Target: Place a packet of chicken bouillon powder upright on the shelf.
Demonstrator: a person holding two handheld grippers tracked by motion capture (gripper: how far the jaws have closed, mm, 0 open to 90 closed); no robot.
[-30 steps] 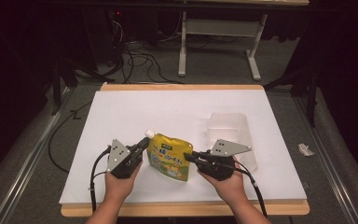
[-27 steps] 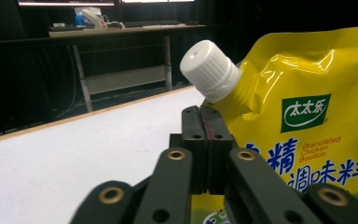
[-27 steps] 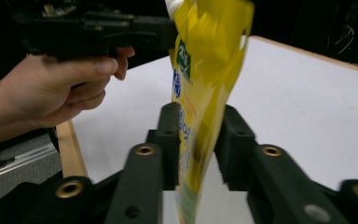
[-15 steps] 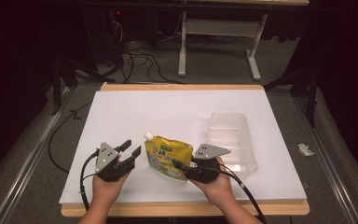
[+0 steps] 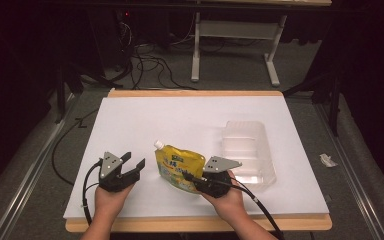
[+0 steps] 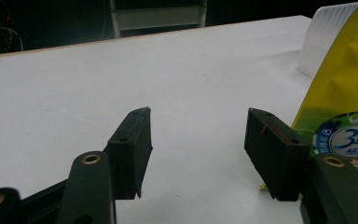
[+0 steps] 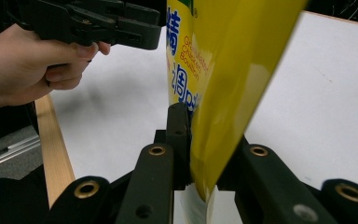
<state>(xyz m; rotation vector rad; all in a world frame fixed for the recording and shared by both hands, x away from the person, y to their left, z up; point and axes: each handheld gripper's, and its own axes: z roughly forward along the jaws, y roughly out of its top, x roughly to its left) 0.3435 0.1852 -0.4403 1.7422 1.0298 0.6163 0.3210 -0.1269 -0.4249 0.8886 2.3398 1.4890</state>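
Released by the left gripper (image 5: 134, 167), now spread empty beside it, the yellow spout pouch (image 5: 179, 167) stays clamped in the right gripper (image 5: 189, 178), not yet in the clear tray (image 5: 260, 150).

Glossy yellow plastic pouch (image 5: 179, 168); clear ribbed plastic tray (image 5: 247, 152); matt white desk (image 5: 180, 120) edged in pale wood; matt black tool (image 6: 198, 154).

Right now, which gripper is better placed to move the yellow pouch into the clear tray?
Right. The right gripper is already shut on the yellow pouch, and the clear tray lies on its side of the table. The left gripper is open, beside the pouch, farther from the tray.
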